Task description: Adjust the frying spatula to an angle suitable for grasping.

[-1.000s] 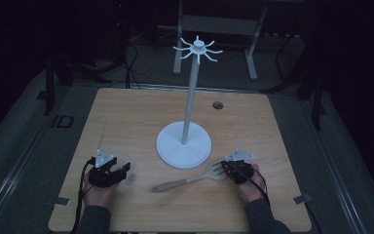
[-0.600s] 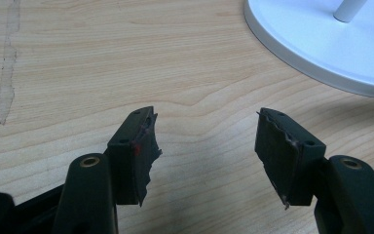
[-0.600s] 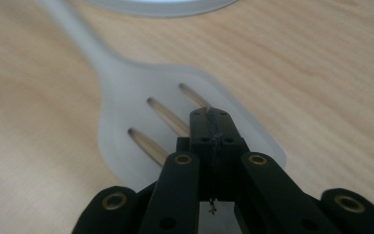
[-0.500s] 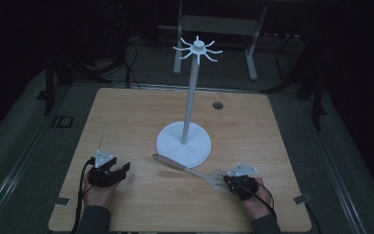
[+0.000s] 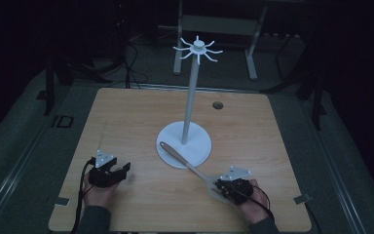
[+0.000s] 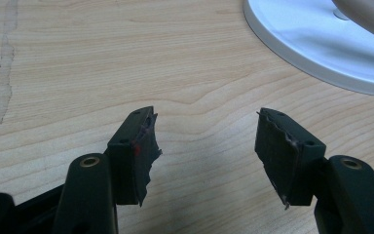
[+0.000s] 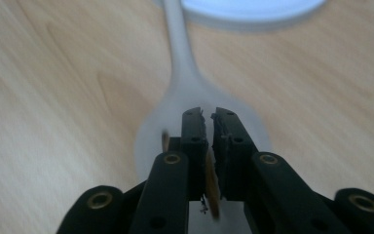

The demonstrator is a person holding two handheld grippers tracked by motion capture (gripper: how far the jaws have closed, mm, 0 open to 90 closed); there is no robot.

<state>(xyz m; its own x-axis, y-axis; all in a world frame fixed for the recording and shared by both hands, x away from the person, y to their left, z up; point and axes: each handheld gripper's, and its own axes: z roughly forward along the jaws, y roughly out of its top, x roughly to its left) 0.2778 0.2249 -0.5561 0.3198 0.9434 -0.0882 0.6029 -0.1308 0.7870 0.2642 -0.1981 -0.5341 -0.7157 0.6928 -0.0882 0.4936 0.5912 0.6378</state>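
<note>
We note the right gripper (image 5: pixel 225 186) has drawn back toward the table's near edge, jaws clamped on the spatula's head. The spatula (image 5: pixel 187 164) has swung round: its handle, earlier pointing left across the table, now lies over the stand's base (image 5: pixel 195 153).

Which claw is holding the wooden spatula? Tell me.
The right claw: its jaws are clamped on the spatula blade, whose handle end lies over the stand base. The left claw gapes empty.

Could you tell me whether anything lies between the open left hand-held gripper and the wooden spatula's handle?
Nothing visible does. Bare table lies between the left hand-held gripper and the spatula, whose handle end rests over the stand's white base.
</note>
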